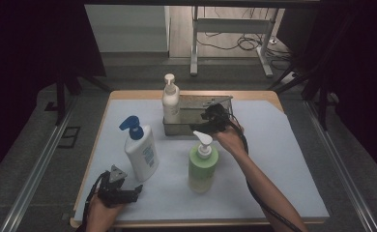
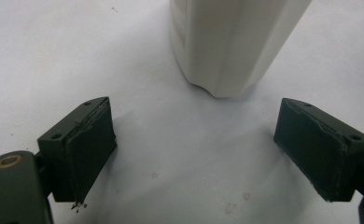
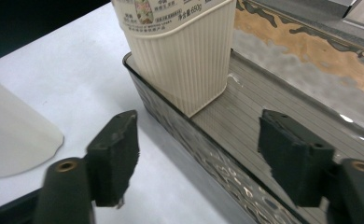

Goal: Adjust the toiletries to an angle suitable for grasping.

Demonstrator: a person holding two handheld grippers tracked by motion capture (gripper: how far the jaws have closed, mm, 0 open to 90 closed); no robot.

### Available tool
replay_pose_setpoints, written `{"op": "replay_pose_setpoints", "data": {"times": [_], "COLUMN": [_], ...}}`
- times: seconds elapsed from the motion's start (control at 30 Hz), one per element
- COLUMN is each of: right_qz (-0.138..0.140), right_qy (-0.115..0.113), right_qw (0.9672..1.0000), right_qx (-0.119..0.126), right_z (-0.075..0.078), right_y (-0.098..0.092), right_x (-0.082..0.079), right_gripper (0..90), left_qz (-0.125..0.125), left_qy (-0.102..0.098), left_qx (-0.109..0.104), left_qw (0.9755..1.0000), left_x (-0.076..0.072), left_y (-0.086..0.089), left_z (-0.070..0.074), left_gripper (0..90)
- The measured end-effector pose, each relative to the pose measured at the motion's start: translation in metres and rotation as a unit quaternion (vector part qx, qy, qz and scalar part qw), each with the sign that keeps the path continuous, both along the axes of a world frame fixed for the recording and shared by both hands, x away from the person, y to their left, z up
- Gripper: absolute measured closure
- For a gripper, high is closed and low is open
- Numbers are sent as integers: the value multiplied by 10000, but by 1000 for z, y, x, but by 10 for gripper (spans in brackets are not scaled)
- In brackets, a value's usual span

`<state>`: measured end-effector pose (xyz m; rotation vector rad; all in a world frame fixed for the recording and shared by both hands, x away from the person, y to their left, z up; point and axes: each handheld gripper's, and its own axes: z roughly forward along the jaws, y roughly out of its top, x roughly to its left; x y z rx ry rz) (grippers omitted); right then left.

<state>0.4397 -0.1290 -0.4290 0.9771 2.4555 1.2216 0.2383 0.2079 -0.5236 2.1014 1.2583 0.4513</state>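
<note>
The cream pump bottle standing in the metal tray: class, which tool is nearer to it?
Right. The right tool hangs open at the metal tray, beside the cream pump bottle. The left tool sits open at the table's near edge.

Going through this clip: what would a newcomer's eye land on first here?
Probably the three pump bottles: a cream bottle standing in the left end of a metal tray at the back, a blue-capped white bottle front left, and a green bottle in the middle. The right gripper sits open over the tray; the left gripper rests open near the white bottle.

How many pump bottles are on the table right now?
3: cream bottle standing in the metal tray, blue-pump white bottle front left, green bottle front centre.
</note>
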Motion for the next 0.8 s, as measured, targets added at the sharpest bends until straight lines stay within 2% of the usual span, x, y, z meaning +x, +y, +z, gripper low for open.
{"op": "replay_pose_setpoints", "data": {"times": [0.33,0.47,0.8], "right_qz": [-99,-113,-112], "right_qy": [-20,-82,-175], "right_qw": [9999,9998,9995], "right_qx": [-12,-125,-241], "right_z": [0,0,-2], "right_y": [-19,-25,-40], "right_x": [-12,-18,-32], "right_gripper": [176,144,124], "left_qz": [-1,0,2], "left_qy": [2,1,-1], "left_qx": [8,8,9], "left_qw": [10000,10000,10000], "left_x": [0,0,0], "left_y": [0,0,0], "left_z": [0,0,0], "left_gripper": [119,120,120]}}
